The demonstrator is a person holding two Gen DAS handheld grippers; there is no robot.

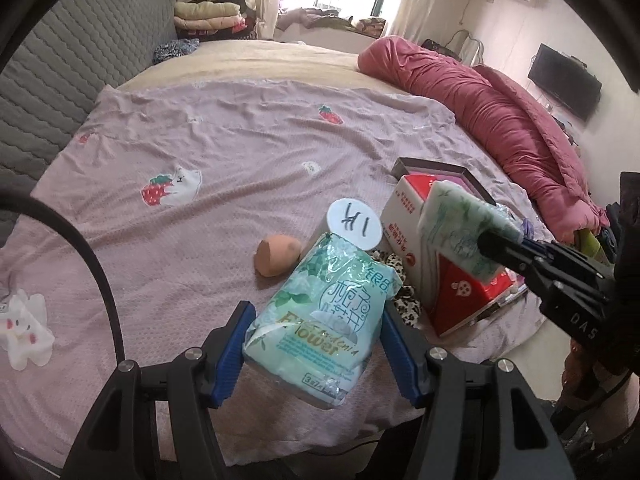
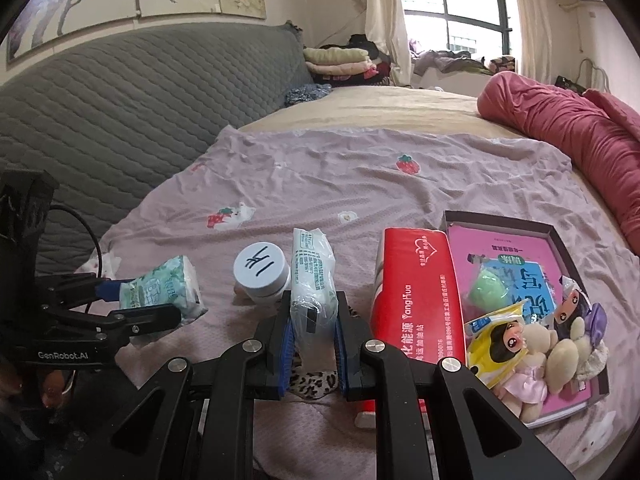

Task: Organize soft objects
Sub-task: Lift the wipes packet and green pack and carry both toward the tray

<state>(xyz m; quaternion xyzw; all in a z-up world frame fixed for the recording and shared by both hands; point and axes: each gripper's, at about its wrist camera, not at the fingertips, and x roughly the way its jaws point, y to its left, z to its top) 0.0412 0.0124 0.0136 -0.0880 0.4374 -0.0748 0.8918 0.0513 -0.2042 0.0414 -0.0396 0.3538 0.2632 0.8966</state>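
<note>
My left gripper (image 1: 316, 340) is shut on a mint-green tissue pack (image 1: 320, 316) printed "Flower", held above the pink bedsheet; the pack also shows in the right wrist view (image 2: 164, 288). My right gripper (image 2: 314, 326) is shut on a second tissue pack (image 2: 312, 276), held upright; in the left wrist view this pack (image 1: 460, 228) hangs over a red box (image 1: 444, 272). A shallow box (image 2: 556, 236) at the right holds a green soft ball (image 2: 488, 290) and two small dolls (image 2: 520, 348). A peach makeup sponge (image 1: 276, 256) lies on the sheet.
A white jar with a handwritten lid (image 2: 262, 270) stands between the two packs. A leopard-print cloth (image 2: 312, 380) lies under the right gripper. A rolled red quilt (image 1: 500, 120) lies along the bed's right side. A grey quilted headboard (image 2: 120, 112) is at the left.
</note>
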